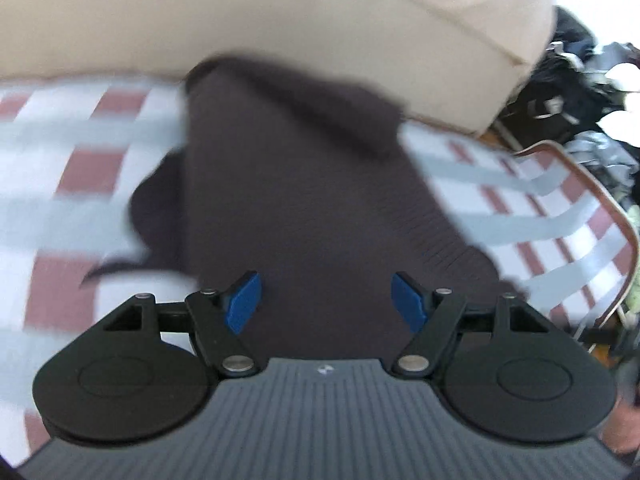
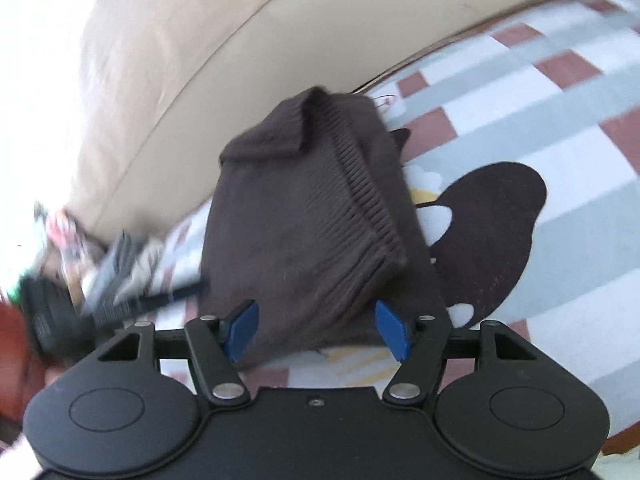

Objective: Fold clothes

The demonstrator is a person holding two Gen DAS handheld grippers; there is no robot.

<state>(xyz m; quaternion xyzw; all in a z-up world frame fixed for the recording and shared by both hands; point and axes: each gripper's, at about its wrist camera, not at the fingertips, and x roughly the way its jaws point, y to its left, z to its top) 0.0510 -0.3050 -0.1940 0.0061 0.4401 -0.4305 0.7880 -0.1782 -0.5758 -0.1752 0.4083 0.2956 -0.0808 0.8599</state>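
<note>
A dark brown knitted garment [image 1: 304, 208] lies folded on a checked bedsheet [image 1: 80, 168] of white, grey and dull red. My left gripper [image 1: 326, 300] hovers over its near part, the blue pads [image 1: 242, 304] wide apart with only cloth below them. In the right wrist view the same garment [image 2: 296, 216] is a compact bundle with a ribbed hem [image 2: 368, 200] on top. My right gripper [image 2: 316, 332] stands at the bundle's near edge, jaws apart on either side of the cloth, the pads [image 2: 394, 332] not pressing it.
A beige padded headboard [image 1: 280, 16] runs along the far side of the bed. The bed's curved wooden edge [image 1: 600, 192] is at the right, with dark clutter [image 1: 580, 80] beyond it. The sheet [image 2: 540, 112] carries a dark cartoon print [image 2: 496, 232]. The other gripper, blurred [image 2: 104, 280], shows at the left.
</note>
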